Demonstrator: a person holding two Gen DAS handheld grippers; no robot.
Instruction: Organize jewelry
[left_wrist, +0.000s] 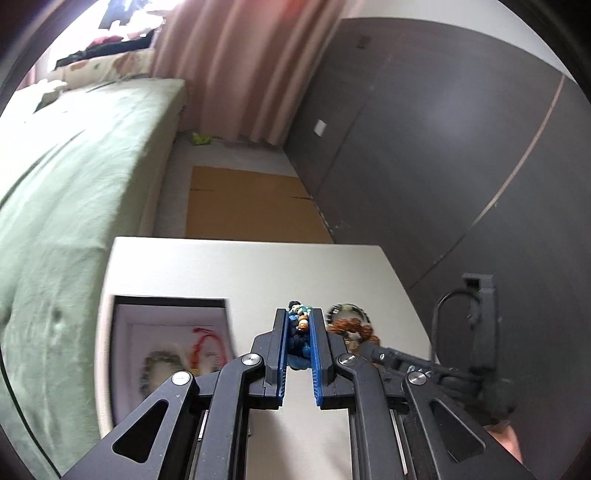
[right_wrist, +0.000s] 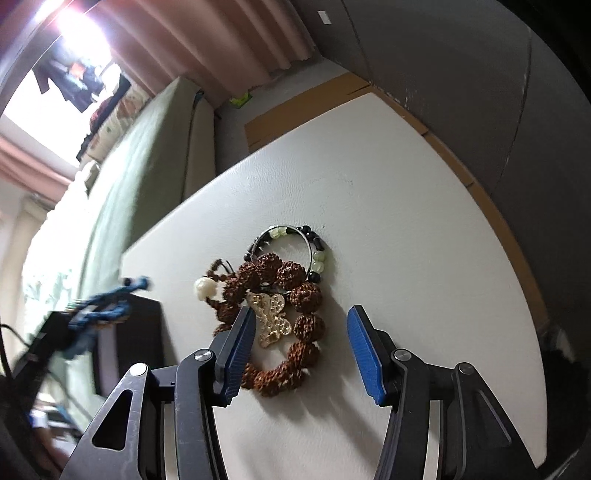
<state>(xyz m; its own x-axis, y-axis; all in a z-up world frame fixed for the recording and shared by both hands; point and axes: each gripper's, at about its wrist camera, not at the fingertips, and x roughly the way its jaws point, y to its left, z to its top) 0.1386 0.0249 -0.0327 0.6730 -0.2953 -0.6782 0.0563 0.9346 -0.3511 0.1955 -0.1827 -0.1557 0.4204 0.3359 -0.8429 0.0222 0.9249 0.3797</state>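
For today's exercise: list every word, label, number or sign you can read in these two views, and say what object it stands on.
No text can be read in either view.
Gold pendant: openwork shapes that may be characters, too unclear to read.
Right claw, seen from the left wrist view: pale marks on its black body, blurred, unreadable.
White plate on the dark wall: blank.

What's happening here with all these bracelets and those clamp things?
A person is sorting jewelry with a pair of hand-held tongs. The left tongs are shut on a blue corded bracelet, held above the white table near an open box that already holds a few pieces. The right tongs are open, poised over a brown beaded bracelet with a gold charm and a thin green-beaded bangle.
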